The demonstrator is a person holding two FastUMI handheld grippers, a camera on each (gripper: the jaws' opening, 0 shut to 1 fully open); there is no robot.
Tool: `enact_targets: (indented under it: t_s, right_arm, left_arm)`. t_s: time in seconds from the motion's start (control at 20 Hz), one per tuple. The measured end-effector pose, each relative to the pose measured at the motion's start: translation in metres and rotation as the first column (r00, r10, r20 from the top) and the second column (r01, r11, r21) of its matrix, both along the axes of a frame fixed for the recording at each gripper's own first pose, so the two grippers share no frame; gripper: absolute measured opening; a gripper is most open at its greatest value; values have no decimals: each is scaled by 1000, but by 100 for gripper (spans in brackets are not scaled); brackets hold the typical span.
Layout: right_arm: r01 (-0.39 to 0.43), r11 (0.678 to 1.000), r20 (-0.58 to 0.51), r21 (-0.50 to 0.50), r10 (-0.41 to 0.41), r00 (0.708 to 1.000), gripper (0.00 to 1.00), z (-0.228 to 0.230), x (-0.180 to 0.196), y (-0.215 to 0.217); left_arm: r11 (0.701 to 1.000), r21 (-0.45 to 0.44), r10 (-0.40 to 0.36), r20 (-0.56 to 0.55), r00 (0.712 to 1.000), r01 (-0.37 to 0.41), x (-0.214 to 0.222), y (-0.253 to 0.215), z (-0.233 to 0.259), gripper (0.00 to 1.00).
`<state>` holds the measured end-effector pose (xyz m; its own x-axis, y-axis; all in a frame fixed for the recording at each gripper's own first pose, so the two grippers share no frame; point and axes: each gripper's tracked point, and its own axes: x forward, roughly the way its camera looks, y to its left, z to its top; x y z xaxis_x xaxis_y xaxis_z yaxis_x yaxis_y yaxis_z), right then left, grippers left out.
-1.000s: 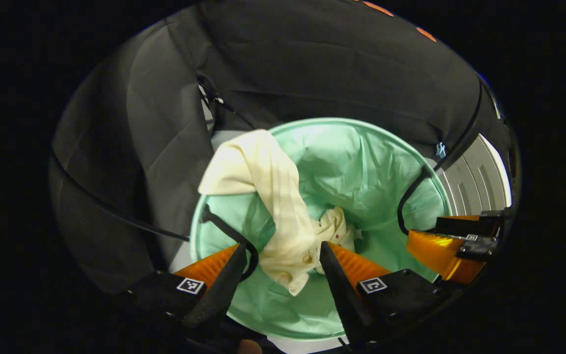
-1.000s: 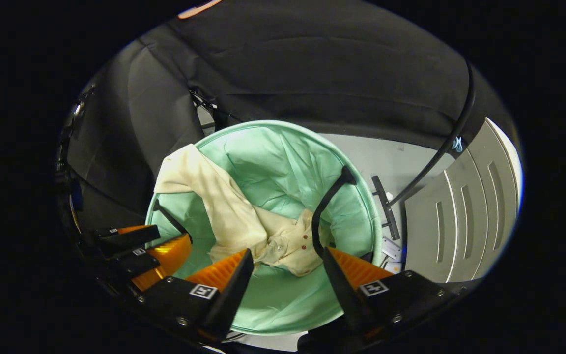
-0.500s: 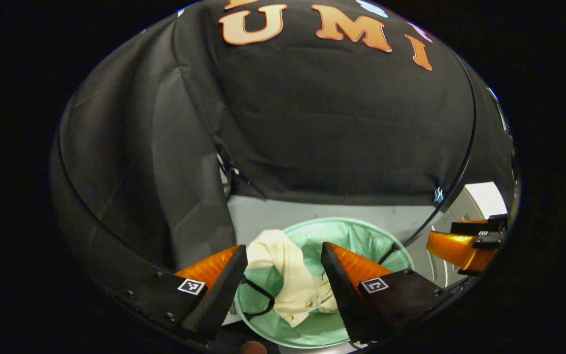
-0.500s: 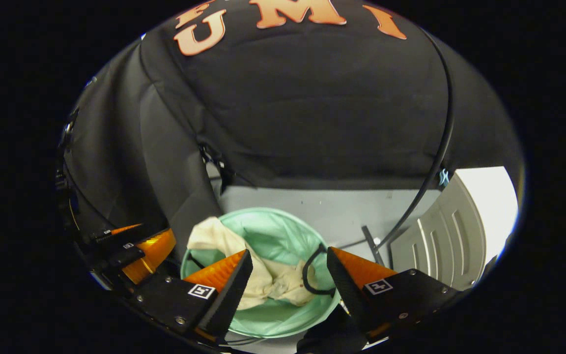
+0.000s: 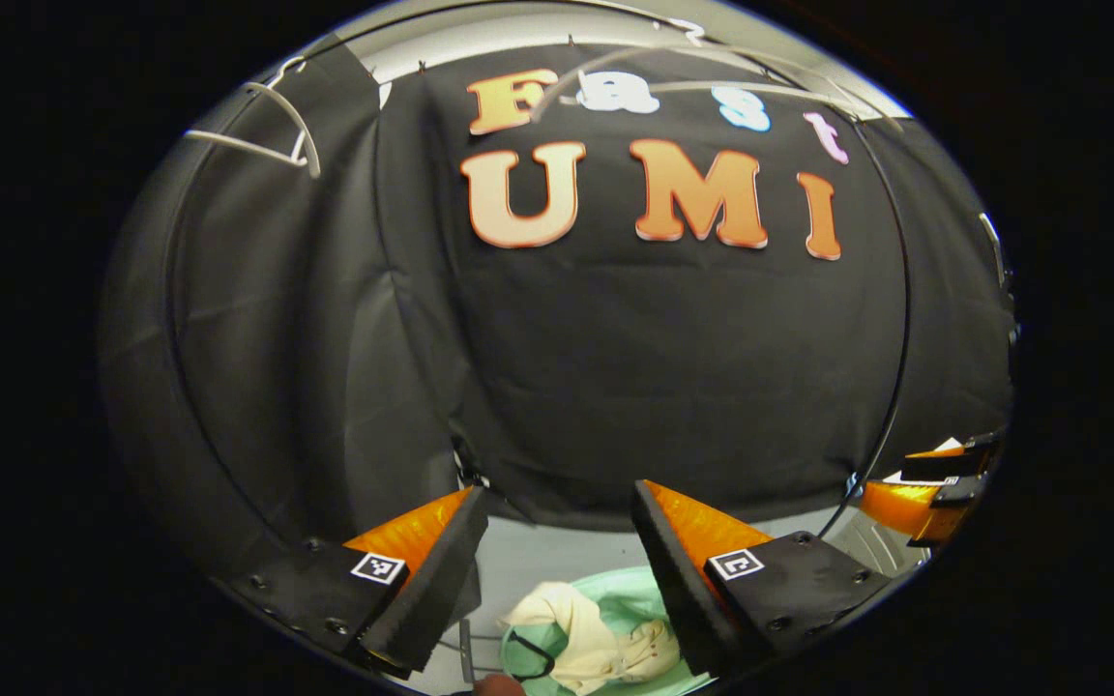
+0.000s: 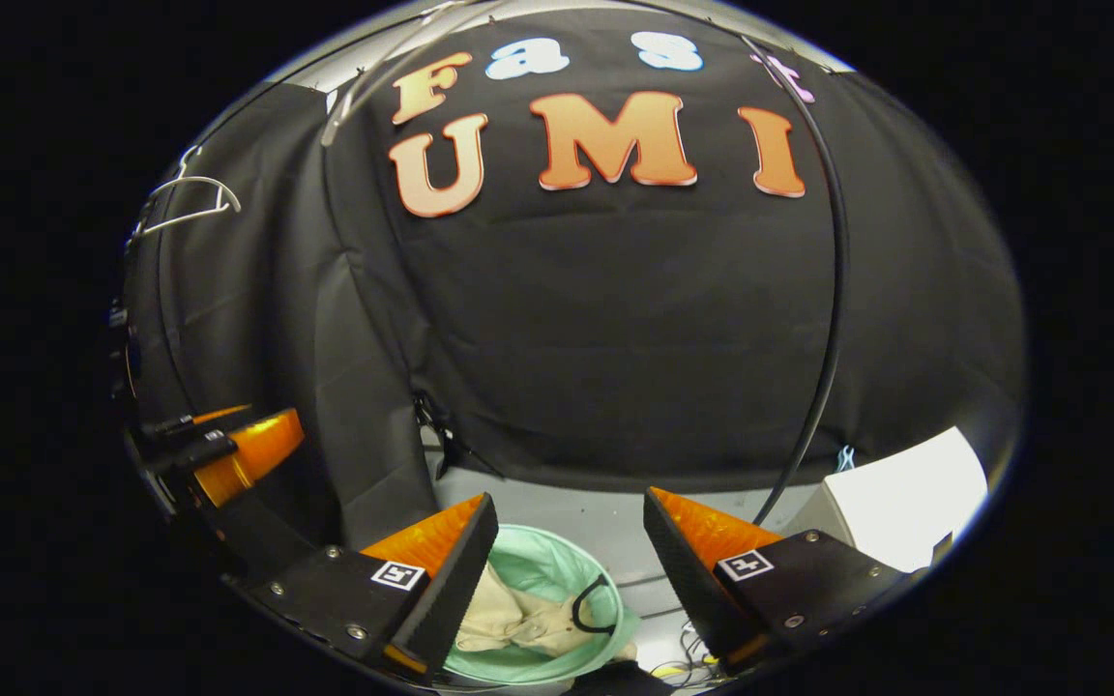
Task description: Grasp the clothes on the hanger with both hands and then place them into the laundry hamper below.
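Lying crumpled in green hamper (image 5: 615, 590), cream shirt (image 5: 586, 643), left tongs (image 5: 557, 570) released, right tongs (image 6: 567, 580) released

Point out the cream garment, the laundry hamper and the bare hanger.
cream garment (image 5: 581, 648), left gripper view, on its crumpled middle.
laundry hamper (image 6: 542, 564), right gripper view, on its inner wall.
bare hanger (image 6: 191, 208), right gripper view, on its arm.

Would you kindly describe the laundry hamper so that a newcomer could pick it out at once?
Start at the black cloth wall and drop to the pale floor at its foot. The laundry hamper stands there, a round mint-green fabric tub with black loop handles, holding a crumpled cream garment; nothing else nearby is green.
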<state>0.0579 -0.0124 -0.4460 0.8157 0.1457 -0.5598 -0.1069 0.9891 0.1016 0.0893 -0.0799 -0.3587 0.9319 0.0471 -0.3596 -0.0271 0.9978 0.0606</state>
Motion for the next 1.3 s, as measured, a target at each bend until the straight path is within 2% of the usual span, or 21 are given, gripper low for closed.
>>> enact_targets:
  t_s: [0.1,0.3,0.4,0.5,0.55,0.6,0.65,0.75,0.8,0.85,0.9,1.0,1.05,1.1,1.3]
  right_arm:
    - [-8,1000,60,-21,9,998,94,39,0,-4]
    - [-21,999,194,-26,26,981,94,126,2,-11]
    - [-21,999,254,-30,27,967,94,169,4,-13]
    - [-25,999,317,-45,38,948,94,207,5,-12]
    - [-28,998,345,-54,45,937,100,224,4,-10]
    - [-31,998,366,-58,50,929,100,242,2,-9]
    - [-33,998,385,-61,54,921,94,260,1,-7]
    - [-36,996,440,-78,66,896,94,294,-6,-4]
    - [-38,995,467,-93,77,881,100,315,-9,-3]
    - [-40,994,486,-104,86,870,83,332,-12,-2]
    - [-44,993,503,-109,94,859,94,343,-14,-1]
    - [-20,993,522,-112,76,850,94,357,-12,-11]
    - [-8,994,530,-105,63,846,100,362,-12,-15]
    - [8,995,537,-94,44,842,100,366,-12,-18]
    - [42,995,546,-89,14,838,100,369,-10,-27]
  left_arm:
    - [1000,-19,8,75,997,-6,3,4,37,98]
    - [1000,18,13,216,976,-17,-1,23,116,96]
    - [1000,-13,13,252,968,-10,-11,24,153,96]
    - [1000,-24,26,298,954,-20,-14,36,189,96]
    - [999,-15,32,321,947,-28,-16,43,204,96]
    - [999,-13,40,329,943,-38,-22,51,217,96]
    - [999,-22,54,337,940,-50,-30,57,229,95]
    - [996,-42,86,372,924,-75,-41,74,261,95]
    - [995,-44,102,390,915,-92,-47,84,277,95]
    - [994,-36,107,395,912,-101,-50,92,285,94]
    - [994,-25,110,394,912,-109,-52,98,291,94]
    - [992,-12,121,409,904,-128,-57,109,306,96]
    - [992,-5,117,416,902,-127,-58,109,310,96]
    - [993,-1,111,418,902,-122,-59,107,312,93]
    - [996,4,83,417,905,-94,-60,95,314,94]
